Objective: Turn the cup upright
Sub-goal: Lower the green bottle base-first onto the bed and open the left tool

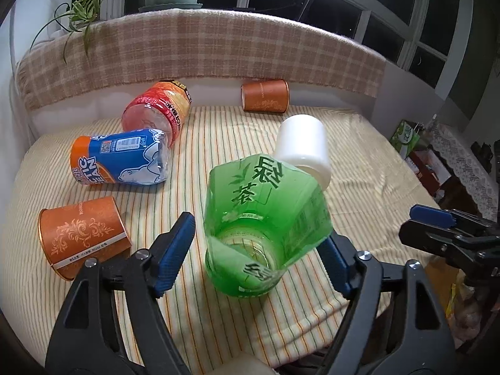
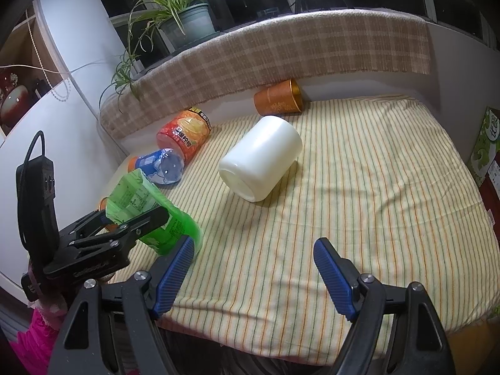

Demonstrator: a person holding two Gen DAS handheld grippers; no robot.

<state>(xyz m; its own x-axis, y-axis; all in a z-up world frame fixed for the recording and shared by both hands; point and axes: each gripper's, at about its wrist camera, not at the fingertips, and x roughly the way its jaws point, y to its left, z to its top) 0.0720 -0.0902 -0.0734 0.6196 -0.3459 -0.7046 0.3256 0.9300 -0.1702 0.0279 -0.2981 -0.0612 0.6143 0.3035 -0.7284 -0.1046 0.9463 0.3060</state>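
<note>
A green cut-bottle cup (image 1: 265, 222) stands tilted on the striped cloth (image 1: 218, 312), its open mouth facing my left camera. My left gripper (image 1: 259, 250) is open with a finger on each side of the cup; the left finger stands clear of it, the right finger is partly hidden behind it. In the right wrist view the green cup (image 2: 150, 212) leans on the cloth at the left, with the left gripper's fingers around it. My right gripper (image 2: 253, 268) is open and empty above the cloth's front edge.
A white cup (image 1: 304, 150) lies on its side behind the green one. A blue-orange cup (image 1: 120, 161), a red cup (image 1: 159, 109) and two orange paper cups (image 1: 82, 237) (image 1: 265, 95) lie on their sides. A plaid-covered ledge (image 1: 203, 47) with a potted plant (image 2: 184, 22) backs the table.
</note>
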